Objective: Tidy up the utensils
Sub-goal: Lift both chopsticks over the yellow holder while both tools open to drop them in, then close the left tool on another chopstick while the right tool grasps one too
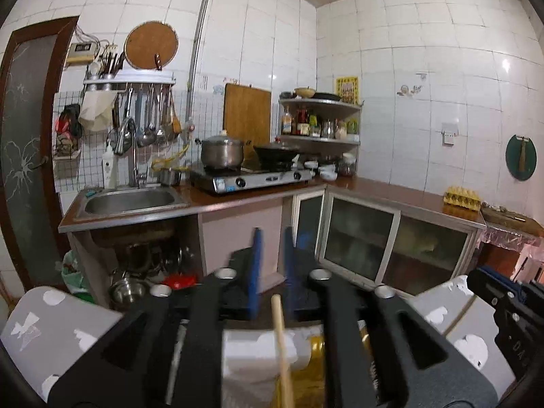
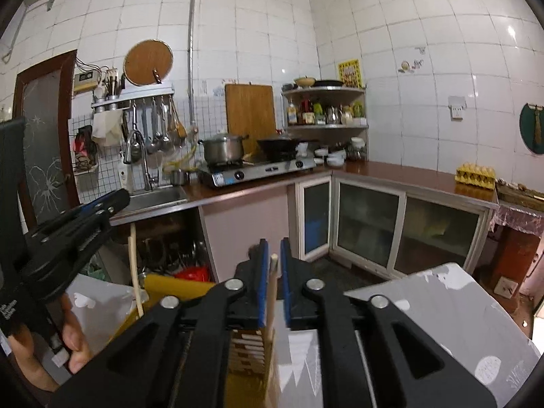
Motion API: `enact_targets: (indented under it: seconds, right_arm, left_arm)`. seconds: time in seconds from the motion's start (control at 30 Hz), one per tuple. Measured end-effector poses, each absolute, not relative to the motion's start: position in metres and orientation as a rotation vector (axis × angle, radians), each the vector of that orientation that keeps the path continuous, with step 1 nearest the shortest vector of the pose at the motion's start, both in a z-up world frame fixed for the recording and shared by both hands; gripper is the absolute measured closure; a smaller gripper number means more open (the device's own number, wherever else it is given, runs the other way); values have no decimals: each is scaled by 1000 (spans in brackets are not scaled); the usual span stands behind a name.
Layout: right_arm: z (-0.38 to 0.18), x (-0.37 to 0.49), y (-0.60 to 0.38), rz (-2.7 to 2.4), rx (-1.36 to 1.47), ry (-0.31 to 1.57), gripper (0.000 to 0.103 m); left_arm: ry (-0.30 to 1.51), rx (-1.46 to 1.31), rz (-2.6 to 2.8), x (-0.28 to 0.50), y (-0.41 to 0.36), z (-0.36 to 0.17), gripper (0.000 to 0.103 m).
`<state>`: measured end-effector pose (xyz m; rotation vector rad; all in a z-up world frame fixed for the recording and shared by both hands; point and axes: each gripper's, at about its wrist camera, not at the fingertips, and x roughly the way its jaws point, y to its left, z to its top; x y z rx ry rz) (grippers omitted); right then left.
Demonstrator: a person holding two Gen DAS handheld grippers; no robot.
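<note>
The right hand-held gripper [image 2: 274, 255] has its jaws apart, a wooden chopstick [image 2: 272, 292] standing between them, contact unclear. The left hand-held gripper [image 1: 272, 241] is also apart, a wooden stick [image 1: 283, 346] below it.

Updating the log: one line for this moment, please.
left gripper: open, wooden stick below | right gripper: jaws straddle second stick, gap visible

Even indoor light; glare on wall tiles [image 1: 506, 64]; strong fisheye bending; near foreground blurred.
</note>
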<state>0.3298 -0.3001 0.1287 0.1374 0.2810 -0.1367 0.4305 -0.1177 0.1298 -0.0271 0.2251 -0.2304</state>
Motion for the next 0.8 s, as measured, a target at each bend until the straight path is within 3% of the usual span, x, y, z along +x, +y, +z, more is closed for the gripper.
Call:
enact_targets:
  seconds: [0.03,0.07,0.1,0.23,0.3,0.37,0.47,0.8]
  right_arm:
    - [130,325,-301,-144,141,279,50]
    - [134,316,-303,-165,146,264,38]
    - [136,311,-304,-177,146,255,38]
    - [144,282,-313,-210,172,281,38]
    - [141,265,-315,-227,184,306,33]
    - [136,246,-313,-236,183,326,28]
    - [126,221,-304,-237,173,352,21]
    - [64,172,-282,-247,209,504,16]
  left_arm:
    - [230,-27,-209,424,-112,132,69]
    - [234,-32,-207,416,-107,133,56]
    - [241,-34,-210,410,-101,136,43]
    - [257,-30,-201,372,-74,146,20]
    - [272,-38,-187,349,-59,148,10]
    - [271,-40,-186,327,-49,147,5]
    - [299,-26,-194,299,-38,142,5]
    - [506,-64,-132,255,-3,75,5]
